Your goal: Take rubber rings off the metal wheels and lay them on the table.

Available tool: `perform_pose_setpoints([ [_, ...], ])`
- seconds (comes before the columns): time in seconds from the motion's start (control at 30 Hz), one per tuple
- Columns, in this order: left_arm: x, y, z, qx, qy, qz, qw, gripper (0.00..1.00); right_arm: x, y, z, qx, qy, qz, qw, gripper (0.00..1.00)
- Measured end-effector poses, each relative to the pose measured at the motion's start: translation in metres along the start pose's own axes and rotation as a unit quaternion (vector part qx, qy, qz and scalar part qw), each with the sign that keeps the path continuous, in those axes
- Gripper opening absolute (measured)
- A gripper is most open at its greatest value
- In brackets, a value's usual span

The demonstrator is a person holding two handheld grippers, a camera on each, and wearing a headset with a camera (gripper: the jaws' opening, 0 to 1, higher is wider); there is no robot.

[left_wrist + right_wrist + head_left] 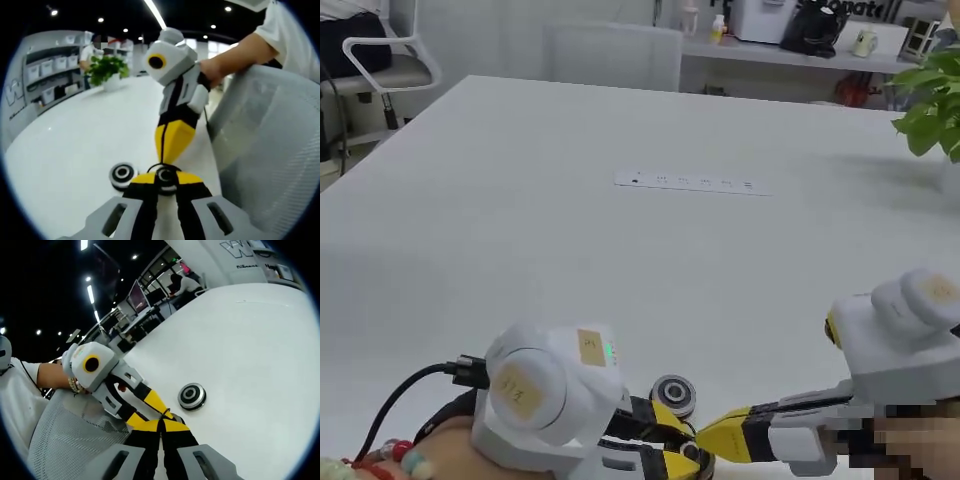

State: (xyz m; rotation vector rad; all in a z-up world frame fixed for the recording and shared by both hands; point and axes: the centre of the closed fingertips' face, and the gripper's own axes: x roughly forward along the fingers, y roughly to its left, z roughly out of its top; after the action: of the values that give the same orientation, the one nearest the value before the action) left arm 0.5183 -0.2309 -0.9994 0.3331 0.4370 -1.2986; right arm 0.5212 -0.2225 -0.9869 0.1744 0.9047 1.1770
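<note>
The left hand-held gripper [166, 178] has its yellow-tipped jaws closed on a small metal wheel [165, 174]. It grips the wheel at the very tips, above the near edge of the white tabletop [620, 260]. In the left gripper view, a second wheel [122, 173] lies flat on the tabletop just left of those jaws. In the head view it sits just beyond the point where the two hand-held grippers meet. A thin black ring [156, 166] arcs off the far side of the held wheel. The right hand-held gripper [161, 426] meets the left one tip to tip, its jaws pressed together. It appears to pinch that ring, though the grip itself is too small to make out clearly. Well beyond the right hand-held gripper, a plant [932, 100] stands at the tabletop's far right edge.
</note>
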Motion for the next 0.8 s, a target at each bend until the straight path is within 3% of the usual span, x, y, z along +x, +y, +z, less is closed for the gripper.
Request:
perform_pose_setpoints([
  [0.23, 0.0, 0.0, 0.0, -0.001, 0.007, 0.001, 1.0, 0.14, 0.0, -0.009, -0.008, -0.008, 0.018, -0.024, 0.9995, 0.0],
  [0.37, 0.0, -0.002, -0.001, 0.017, 0.019, -0.004, 0.9997, 0.14, 0.0, -0.009, -0.01, -0.011, 0.023, -0.024, 0.9994, 0.0],
  [0.57, -0.002, -0.003, -0.002, 0.02, 0.027, -0.007, 0.9994, 0.14, 0.0, -0.009, -0.01, -0.013, 0.025, -0.024, 0.9993, 0.0],
  [0.8, -0.003, -0.002, -0.001, -0.02, 0.025, -0.011, 0.9994, 0.14, 0.0, -0.009, -0.01, -0.018, 0.026, -0.025, 0.9992, 0.0],
])
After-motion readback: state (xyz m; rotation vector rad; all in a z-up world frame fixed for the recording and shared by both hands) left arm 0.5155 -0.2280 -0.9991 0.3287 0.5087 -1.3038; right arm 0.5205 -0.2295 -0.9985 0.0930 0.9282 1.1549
